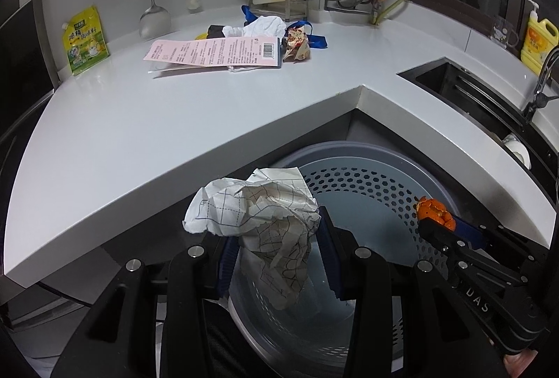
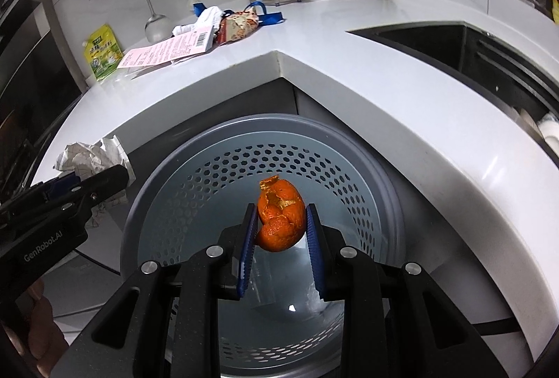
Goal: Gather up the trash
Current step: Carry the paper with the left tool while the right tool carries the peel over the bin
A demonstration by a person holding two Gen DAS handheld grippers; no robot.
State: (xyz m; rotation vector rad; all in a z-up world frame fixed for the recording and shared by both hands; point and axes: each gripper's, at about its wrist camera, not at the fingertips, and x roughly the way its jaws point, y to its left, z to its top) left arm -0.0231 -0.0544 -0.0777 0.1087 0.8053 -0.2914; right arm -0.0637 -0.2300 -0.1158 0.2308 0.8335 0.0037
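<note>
My left tool [image 1: 276,259] is closed on a crumpled paper [image 1: 258,213], which hangs at the near left rim of the bin [image 1: 377,154]; my right tool [image 2: 279,231] pinches an orange peel [image 2: 280,217] between its pads, well over the bin's middle; the peel should fall in cleanly; the paper is the risk, since it bulges past the rim on the left and, I judge, could catch the edge or drift to the floor if I let go here; more trash, a pink sheet [image 1: 213,55] and wrappers [image 1: 297,44], waits on the far desk [image 1: 174,119], well apart from the bin.
</note>
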